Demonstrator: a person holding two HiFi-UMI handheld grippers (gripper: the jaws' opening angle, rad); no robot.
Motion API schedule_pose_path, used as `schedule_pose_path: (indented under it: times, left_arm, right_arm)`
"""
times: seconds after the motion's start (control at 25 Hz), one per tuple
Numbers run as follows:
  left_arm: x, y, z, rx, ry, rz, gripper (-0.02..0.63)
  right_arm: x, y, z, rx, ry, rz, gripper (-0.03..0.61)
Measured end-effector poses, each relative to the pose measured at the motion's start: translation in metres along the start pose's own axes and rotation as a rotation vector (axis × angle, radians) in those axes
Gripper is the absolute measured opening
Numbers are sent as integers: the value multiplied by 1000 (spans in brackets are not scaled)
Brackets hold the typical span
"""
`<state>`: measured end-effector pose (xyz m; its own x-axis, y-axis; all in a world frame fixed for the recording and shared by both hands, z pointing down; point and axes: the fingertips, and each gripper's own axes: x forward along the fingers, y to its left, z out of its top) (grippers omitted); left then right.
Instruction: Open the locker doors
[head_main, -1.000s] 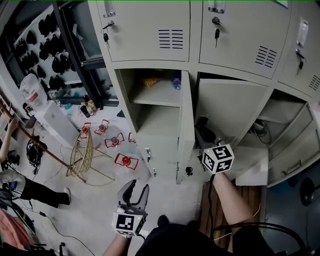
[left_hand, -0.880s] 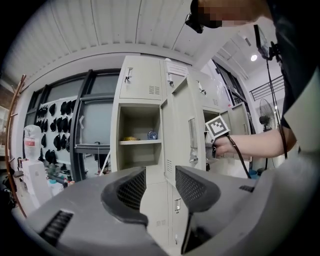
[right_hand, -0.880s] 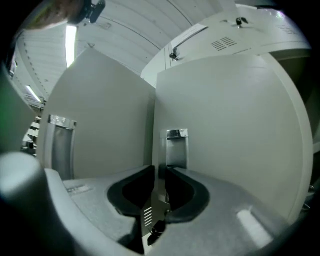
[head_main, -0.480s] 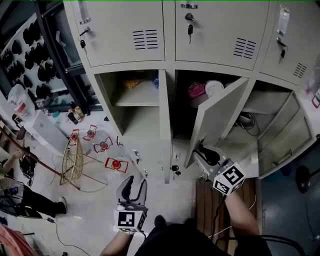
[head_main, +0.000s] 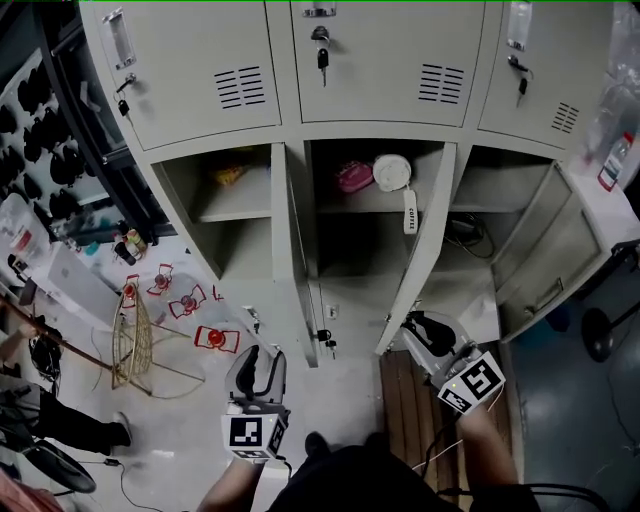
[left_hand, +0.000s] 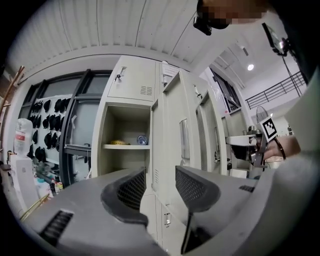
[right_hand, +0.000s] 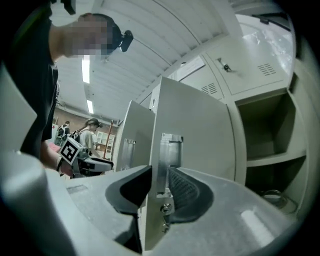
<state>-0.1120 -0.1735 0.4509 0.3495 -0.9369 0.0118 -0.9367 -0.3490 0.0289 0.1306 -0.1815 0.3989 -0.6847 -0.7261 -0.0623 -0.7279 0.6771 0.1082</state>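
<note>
The beige lockers fill the head view. The middle lower door (head_main: 428, 240) stands swung wide, showing a shelf inside. My right gripper (head_main: 415, 328) is at that door's free lower edge. In the right gripper view the door's edge (right_hand: 150, 165) and its metal latch plate (right_hand: 167, 150) sit between the jaws of the right gripper (right_hand: 159, 187); those jaws have just been opening and stand slack round the edge. The left lower door (head_main: 287, 240) and the right lower door (head_main: 555, 255) also hang open. My left gripper (head_main: 258, 372) hovers over the floor, open and empty (left_hand: 160, 185).
The upper lockers (head_main: 320, 55) are closed, with keys in their locks. A pink thing (head_main: 355, 177) and a white round one (head_main: 392, 172) lie on the middle shelf. Red-framed items (head_main: 215, 338) and a wire basket (head_main: 130, 345) sit on the floor at left; wooden boards (head_main: 410, 400) lie below the right gripper.
The middle lower door has swung from nearly closed to wide open, with the right gripper at its edge moving right and toward me. The left gripper has drifted a little.
</note>
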Motion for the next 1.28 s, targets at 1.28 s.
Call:
schedule_pose_path:
  times: [1.28]
  left_arm:
    - [5, -22, -3, 16, -2, -60, 181]
  right_arm:
    - [-107, -59, 8, 88, -75, -514, 93]
